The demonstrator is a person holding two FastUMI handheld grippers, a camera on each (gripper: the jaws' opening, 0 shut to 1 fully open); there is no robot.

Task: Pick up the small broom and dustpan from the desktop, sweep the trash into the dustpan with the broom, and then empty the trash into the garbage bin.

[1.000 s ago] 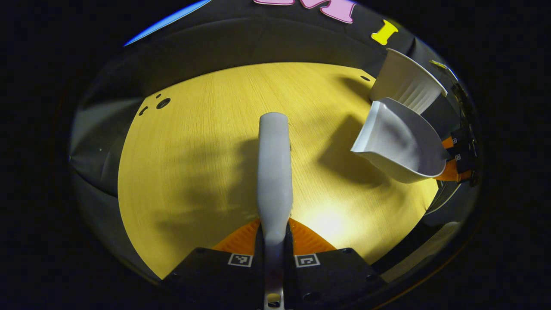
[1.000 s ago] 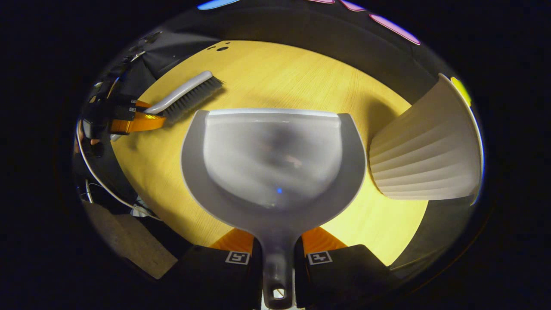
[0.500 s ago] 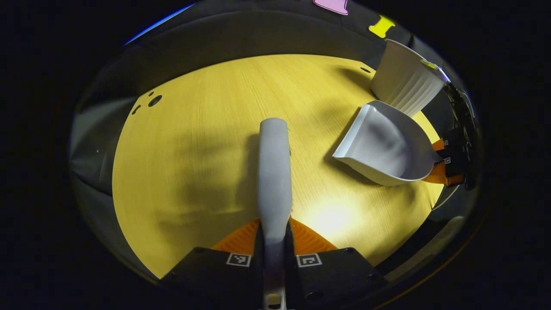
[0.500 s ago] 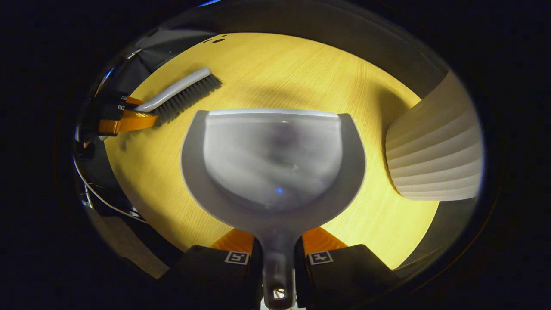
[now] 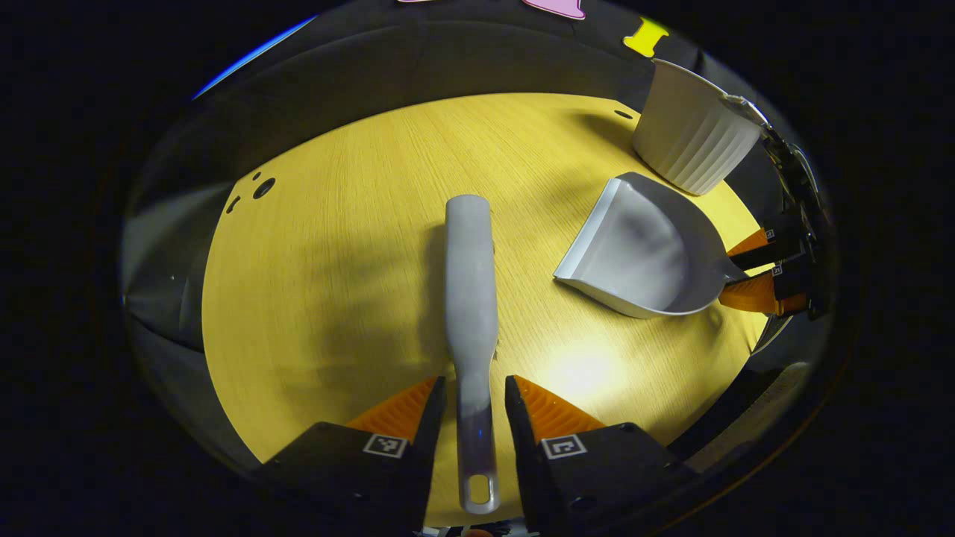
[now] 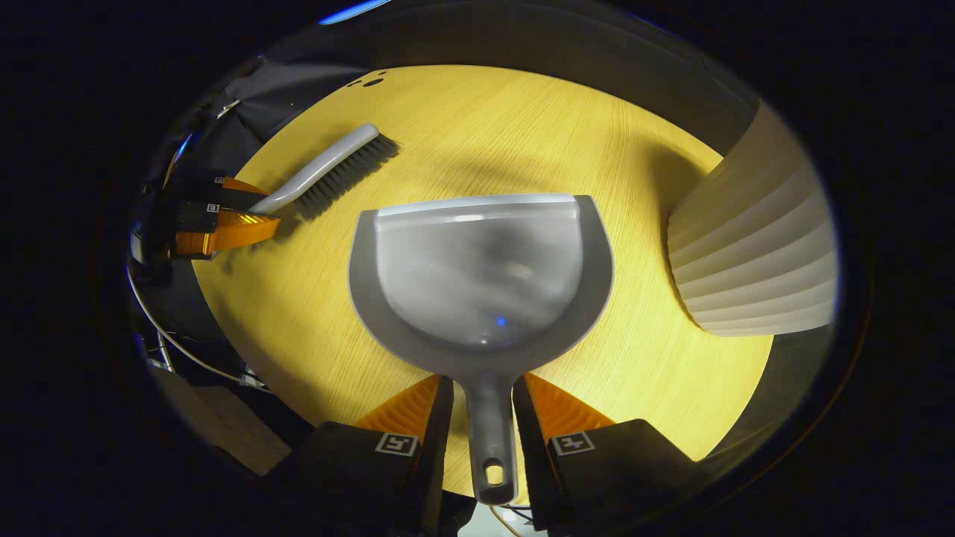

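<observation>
The broom (image 5: 470, 287) lies flat mid-desk (image 5: 336, 298), its handle between the left gripper (image 5: 473, 399)'s spread fingers, gaps showing on both sides. Same for the dustpan (image 6: 481, 280): down on the desk near the right edge beside the ribbed white bin (image 6: 753, 261), right gripper (image 6: 483, 395) parted around its handle.

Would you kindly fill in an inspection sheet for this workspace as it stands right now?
Surface: yellow wood-grain desktop, small dark holes near its far edge.
Job's things: small grey plastic broom lying flat; grey plastic dustpan resting on the desktop, pan looks empty; white ribbed garbage bin upright beside the dustpan.
Clutter: no trash seen on the desktop.
Grippers: left tool open, orange fingers either side of the broom handle with gaps; right tool open around the dustpan handle, gaps likewise.
Cables: thin white cable hanging past the desktop's edge, below the left tool.
Surroundings: black cloth booth wall behind the desktop.
</observation>
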